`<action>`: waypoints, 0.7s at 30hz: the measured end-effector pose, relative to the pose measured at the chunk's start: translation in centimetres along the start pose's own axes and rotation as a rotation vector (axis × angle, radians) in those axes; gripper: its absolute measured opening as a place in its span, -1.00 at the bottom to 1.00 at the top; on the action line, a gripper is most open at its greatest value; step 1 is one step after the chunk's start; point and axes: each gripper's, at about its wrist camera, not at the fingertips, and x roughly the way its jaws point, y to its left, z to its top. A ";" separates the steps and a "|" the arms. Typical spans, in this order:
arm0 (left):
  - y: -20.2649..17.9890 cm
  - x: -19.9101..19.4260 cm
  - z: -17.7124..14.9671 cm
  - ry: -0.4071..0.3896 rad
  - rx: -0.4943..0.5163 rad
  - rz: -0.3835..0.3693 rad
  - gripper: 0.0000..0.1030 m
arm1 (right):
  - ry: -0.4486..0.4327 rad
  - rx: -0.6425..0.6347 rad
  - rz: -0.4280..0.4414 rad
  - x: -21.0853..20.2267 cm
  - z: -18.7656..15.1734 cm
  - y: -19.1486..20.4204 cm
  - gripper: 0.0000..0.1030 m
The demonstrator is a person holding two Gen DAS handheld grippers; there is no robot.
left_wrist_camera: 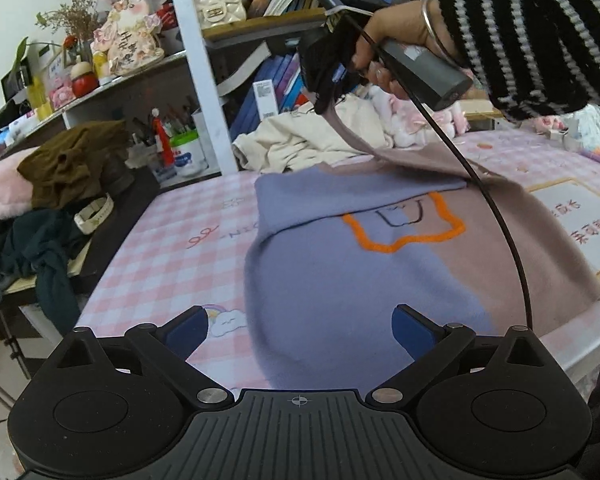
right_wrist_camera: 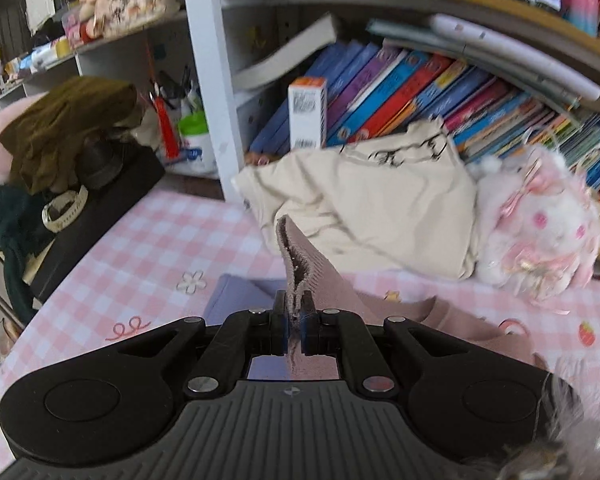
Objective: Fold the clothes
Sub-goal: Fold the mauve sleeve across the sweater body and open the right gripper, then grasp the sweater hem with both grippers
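A lilac and mauve sweater (left_wrist_camera: 340, 272) with an orange outline on its chest lies on the pink checked tabletop (left_wrist_camera: 172, 240). Its lilac sleeve (left_wrist_camera: 324, 196) is folded across the upper chest. My left gripper (left_wrist_camera: 300, 330) hovers open over the sweater's lower hem, nothing between its blue pads. My right gripper (right_wrist_camera: 296, 320) is shut on the cuff of the mauve sleeve (right_wrist_camera: 300, 264), which stands up out of the jaws. In the left wrist view a hand in a striped cuff holds the right gripper (left_wrist_camera: 324, 92) lifted above the sweater's far edge, the mauve sleeve (left_wrist_camera: 380, 148) stretched from it.
A cream garment (right_wrist_camera: 372, 208) and a pink-white plush toy (right_wrist_camera: 540, 224) lie at the table's back by shelves of books (right_wrist_camera: 420, 88). To the left, a dark side table holds olive (left_wrist_camera: 72, 164) and dark green clothes (left_wrist_camera: 40, 252). A black cable (left_wrist_camera: 512, 240) arcs over the sweater.
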 end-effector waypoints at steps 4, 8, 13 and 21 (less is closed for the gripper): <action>0.8 0.3 0.0 0.018 -0.006 0.012 0.94 | 0.023 0.017 0.024 1.1 -0.6 0.5 -0.87; 1.2 0.4 0.3 0.014 -0.012 0.022 0.94 | 0.028 0.042 0.112 1.1 -0.7 0.7 -0.43; 2.0 1.1 0.8 0.011 -0.050 0.009 0.94 | 0.012 0.019 0.189 -2.3 -2.1 -0.1 0.08; 3.6 3.5 0.7 0.102 -0.117 -0.030 0.94 | 0.077 -0.030 0.013 -10.1 -11.9 -5.9 0.27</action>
